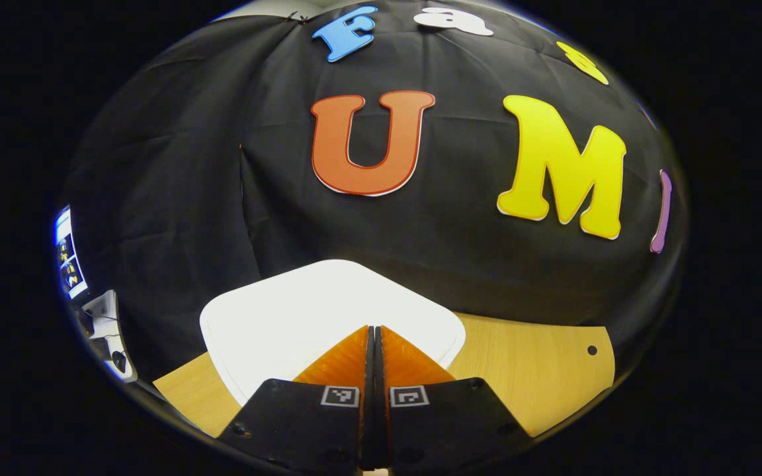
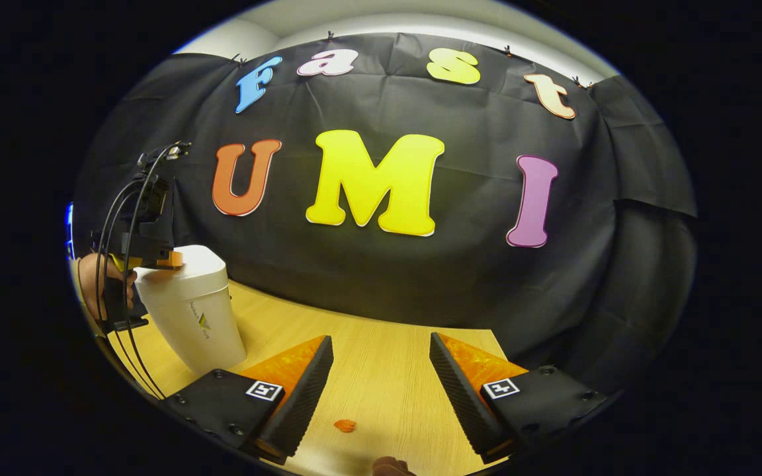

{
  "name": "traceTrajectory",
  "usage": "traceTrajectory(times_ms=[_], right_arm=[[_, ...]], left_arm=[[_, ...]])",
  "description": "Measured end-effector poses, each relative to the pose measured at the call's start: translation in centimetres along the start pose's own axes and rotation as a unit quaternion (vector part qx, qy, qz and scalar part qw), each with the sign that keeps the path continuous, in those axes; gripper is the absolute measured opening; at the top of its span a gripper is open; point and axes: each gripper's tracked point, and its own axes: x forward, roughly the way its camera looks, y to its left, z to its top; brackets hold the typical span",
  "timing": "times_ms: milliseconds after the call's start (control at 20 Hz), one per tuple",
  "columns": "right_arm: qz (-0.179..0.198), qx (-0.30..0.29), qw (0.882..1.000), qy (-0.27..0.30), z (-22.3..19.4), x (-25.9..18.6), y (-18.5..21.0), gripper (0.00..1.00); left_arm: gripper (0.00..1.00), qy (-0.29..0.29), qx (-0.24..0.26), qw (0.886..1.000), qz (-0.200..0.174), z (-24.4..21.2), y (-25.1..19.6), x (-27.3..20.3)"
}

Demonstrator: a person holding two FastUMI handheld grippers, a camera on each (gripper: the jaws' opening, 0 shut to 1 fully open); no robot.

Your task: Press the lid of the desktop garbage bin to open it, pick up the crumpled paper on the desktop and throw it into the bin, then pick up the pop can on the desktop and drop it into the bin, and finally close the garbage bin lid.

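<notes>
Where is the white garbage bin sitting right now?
In the right gripper view the garbage bin stands at the far left of the wooden table, with the left gripper at its lid. In the left gripper view its lid lies just beyond the shut fingers.

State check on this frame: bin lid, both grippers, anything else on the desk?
bin lid: down, shut on the bin.
garbage bin: upright on the desk, at the far left of the right gripper view.
left gripper: fingers shut together, empty, tips over the lid.
right gripper: open, empty, above the desk.
small orange scrap: lying flat on the desk.
</notes>
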Motion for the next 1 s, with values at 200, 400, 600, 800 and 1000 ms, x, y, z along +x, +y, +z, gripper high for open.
traceTrajectory(times_ms=[200, 400, 600, 800, 1000], right_arm=[[0.013, 0.005, 1.000, -0.006, -0.1, -0.6, 0.1, 0.94], [0.029, 0.021, 0.999, 0.007, -1.3, -0.8, 0.0, 0.94], [0.038, 0.031, 0.999, 0.022, -2.4, -0.8, -0.1, 0.92], [0.051, 0.033, 0.998, 0.031, -3.3, -0.8, 0.1, 0.94], [0.055, 0.033, 0.997, 0.053, -5.0, 0.0, 0.3, 0.94]], left_arm=[[0.03, -0.002, 0.025, 1.000, 0.014, 1.1, 0.3, -1.3], [0.08, -0.051, 0.038, 0.998, 0.006, 4.2, -0.5, -3.8], [0.31, -0.110, 0.040, 0.993, -0.012, 7.0, -2.2, -7.1], [0.46, -0.114, 0.043, 0.992, -0.038, 6.4, -4.1, -9.8], [0.68, -0.110, 0.032, 0.992, -0.057, 4.4, -5.0, -12.0]])
